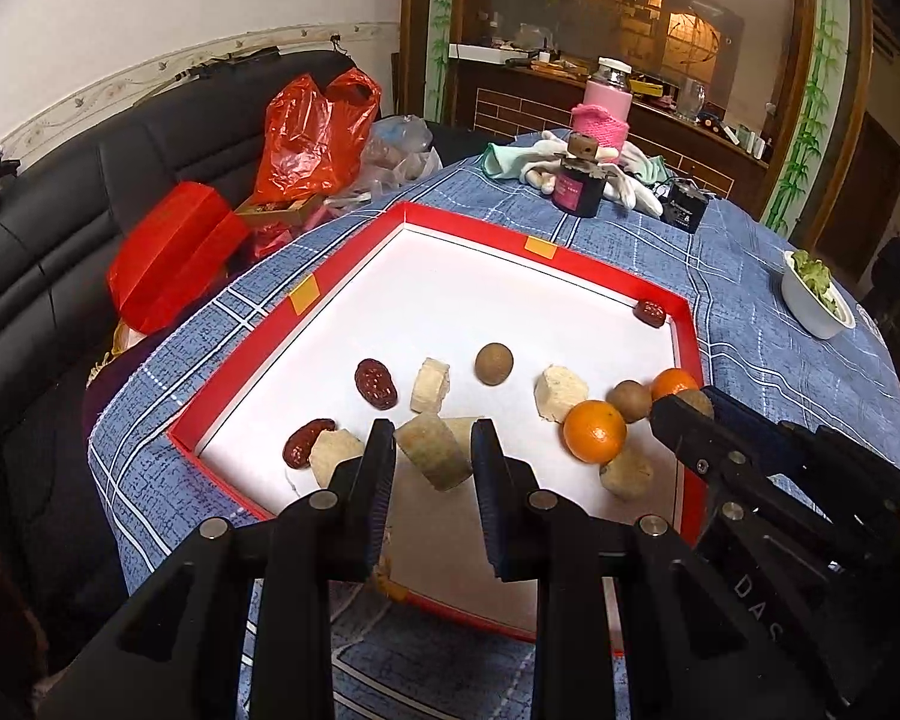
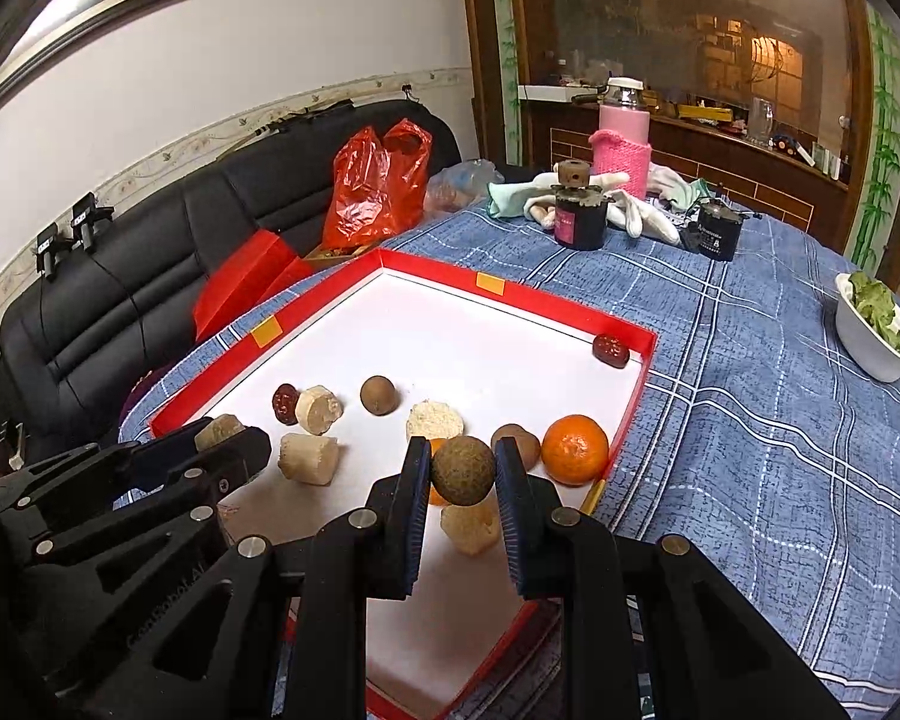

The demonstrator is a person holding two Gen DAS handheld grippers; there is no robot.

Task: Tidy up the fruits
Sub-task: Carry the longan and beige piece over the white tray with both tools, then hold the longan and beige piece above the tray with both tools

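Observation:
A white tray with a red rim (image 1: pixel 468 222) (image 2: pixel 426 273) lies on the blue checked tablecloth. In it are dark red dates (image 1: pixel 376 383), pale cut chunks (image 1: pixel 561 391), brown round fruits (image 1: pixel 494 363) and two oranges (image 1: pixel 594 438) (image 2: pixel 575 449). My left gripper (image 1: pixel 433 429) is shut on a pale chunk (image 1: pixel 435 462), lifted over the tray's near left part. My right gripper (image 2: pixel 462 450) is shut on a brown round fruit (image 2: pixel 463 474) above the tray's near right, beside the oranges. Each gripper also shows at the side of the other's view.
A white bowl of greens (image 1: pixel 813 300) stands at the table's right edge. At the far end are a black jar (image 1: pixel 579 186), a pink bottle (image 1: pixel 606 108), white gloves and a small black box. Red bags (image 1: pixel 315 132) rest on a black sofa at left.

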